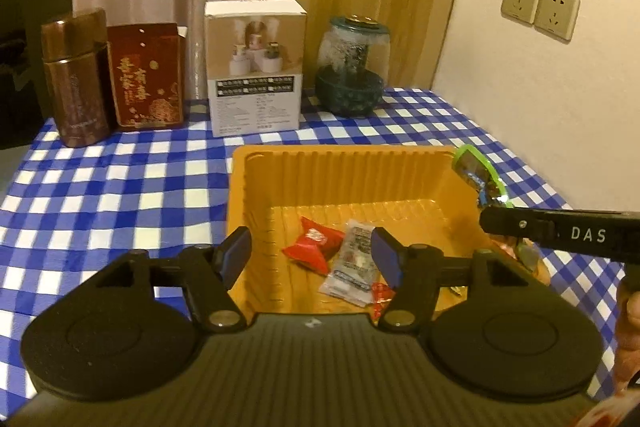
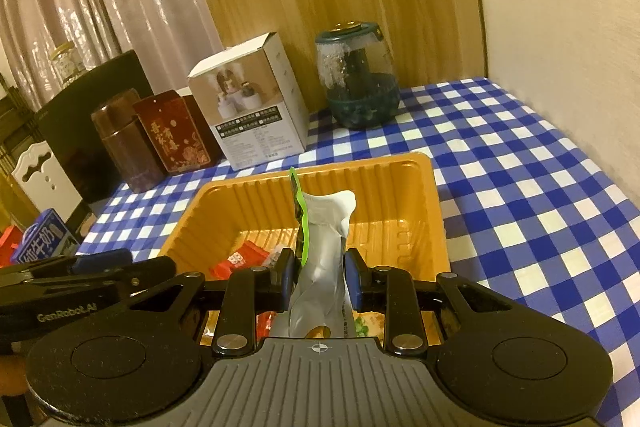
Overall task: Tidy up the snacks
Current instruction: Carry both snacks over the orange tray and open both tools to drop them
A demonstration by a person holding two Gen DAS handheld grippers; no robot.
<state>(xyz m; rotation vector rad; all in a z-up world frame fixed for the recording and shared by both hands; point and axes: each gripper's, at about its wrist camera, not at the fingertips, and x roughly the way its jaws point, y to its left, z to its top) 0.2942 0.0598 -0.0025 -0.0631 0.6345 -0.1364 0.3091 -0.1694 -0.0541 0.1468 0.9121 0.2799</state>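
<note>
Claw on the left (image 1: 310, 255) first: seen from its own camera, it hangs wide open and empty over the near edge of the orange tray (image 1: 256, 187), with nothing between its blue pads. Inside the tray lie a red candy (image 1: 312, 243) and a clear-wrapped sweet (image 1: 352, 267), with another small red wrapper (image 1: 380, 297) nearer the claw. At the tray's right rim the right claw (image 1: 490, 211) comes in from the side, a green snack packet (image 1: 476, 177) sticking up out of it. Beyond the tray stand a brown canister (image 1: 78, 79), a red box (image 1: 148, 75), a white carton (image 1: 256, 67) and a glass jar (image 1: 354, 67), all well apart from the work on the checked table (image 1: 100, 195).

From the right wrist, that claw (image 2: 318, 275) is closed on the green snack packet (image 2: 322, 239), whose silver back faces the lens and stands upright above the tray's near side. The left claw's body (image 2: 80, 283) sits just beside the tray's left edge.

I'd say the risk is the drop. The packet is tall and floppy and held near the near rim, so letting go here could leave it draped on the wall or tipped onto the cloth. The open left claw also hovers over the same tray, so the two could knock together. A few more wrappers (image 2: 362, 327) show under the claw, nearer than the tray, too hidden to identify.
</note>
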